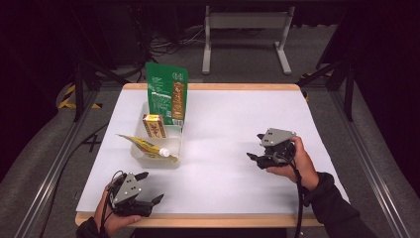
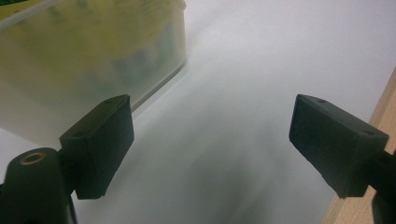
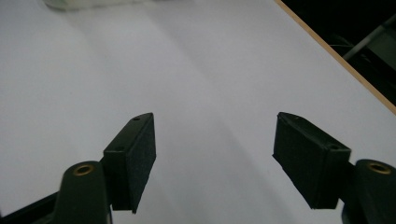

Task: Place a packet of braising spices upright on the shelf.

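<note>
A clear plastic bin [image 1: 174,157] stands on the left of the white table [image 1: 233,119]. In it a tall green pouch [image 1: 167,93] stands upright, a yellow and red box [image 1: 154,125] leans in front of it, and a yellow tube [image 1: 144,146] with a white cap lies across the near rim. My left gripper [image 1: 151,187] rests open at the table's near left corner, close to the bin [image 2: 93,60], with nothing between its jaws [image 2: 210,144]. Right of the middle, my right gripper [image 1: 254,146] is held open over bare table, pointing left, its jaws empty [image 3: 215,158].
The table's wooden edge [image 2: 378,116] runs close beside my left gripper. The same edge [image 3: 336,51] crosses the top right of the right gripper view. Behind the table stands a grey metal frame [image 1: 245,22]. Metal rails [image 1: 54,163] flank both sides.
</note>
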`<state>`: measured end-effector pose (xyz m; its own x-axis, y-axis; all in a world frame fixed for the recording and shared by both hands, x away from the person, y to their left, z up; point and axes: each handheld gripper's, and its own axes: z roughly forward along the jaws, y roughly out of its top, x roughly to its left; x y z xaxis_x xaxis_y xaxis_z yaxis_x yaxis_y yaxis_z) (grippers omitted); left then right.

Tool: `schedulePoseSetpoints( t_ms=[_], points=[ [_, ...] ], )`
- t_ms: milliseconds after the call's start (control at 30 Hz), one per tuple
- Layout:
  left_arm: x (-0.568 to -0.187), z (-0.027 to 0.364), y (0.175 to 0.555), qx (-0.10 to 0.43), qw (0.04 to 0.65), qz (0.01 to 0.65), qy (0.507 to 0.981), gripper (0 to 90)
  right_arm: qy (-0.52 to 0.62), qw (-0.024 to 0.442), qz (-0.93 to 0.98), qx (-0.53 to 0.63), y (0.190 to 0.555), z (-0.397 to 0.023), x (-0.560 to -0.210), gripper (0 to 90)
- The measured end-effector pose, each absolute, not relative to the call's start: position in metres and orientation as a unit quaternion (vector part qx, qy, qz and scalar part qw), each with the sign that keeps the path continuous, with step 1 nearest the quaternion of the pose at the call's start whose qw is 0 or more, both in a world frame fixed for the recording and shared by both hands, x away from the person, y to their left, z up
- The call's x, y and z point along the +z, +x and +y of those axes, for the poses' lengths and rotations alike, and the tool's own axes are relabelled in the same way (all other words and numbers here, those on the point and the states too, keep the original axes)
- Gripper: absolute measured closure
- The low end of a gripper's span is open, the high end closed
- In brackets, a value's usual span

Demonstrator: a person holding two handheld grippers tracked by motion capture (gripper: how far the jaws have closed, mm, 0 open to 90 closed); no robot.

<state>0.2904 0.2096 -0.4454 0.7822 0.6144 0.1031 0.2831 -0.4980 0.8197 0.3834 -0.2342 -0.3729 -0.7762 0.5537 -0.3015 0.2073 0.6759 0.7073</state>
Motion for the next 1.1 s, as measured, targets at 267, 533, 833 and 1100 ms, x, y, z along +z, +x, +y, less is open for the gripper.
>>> schedulePoseSetpoints(
  t_ms=[267,533,833,1100],
  points=[
    [-0.445,0.209,0.291,0.195,0.425,0.266,0.843,14.5,0.216,0.265,0.879,0.332,0.374,-0.244,-0.380,25.8],
    [-0.445,0.210,0.291,0.196,0.424,0.265,0.843,14.4,0.223,0.269,0.876,0.332,0.366,-0.255,-0.385,22.1],
    [-0.445,0.210,0.291,0.197,0.423,0.265,0.844,14.4,0.242,0.270,0.869,0.337,0.359,-0.271,-0.391,20.3],
    [-0.445,0.210,0.291,0.196,0.424,0.265,0.844,14.3,0.254,0.271,0.862,0.344,0.352,-0.288,-0.396,19.2]
  ],
)
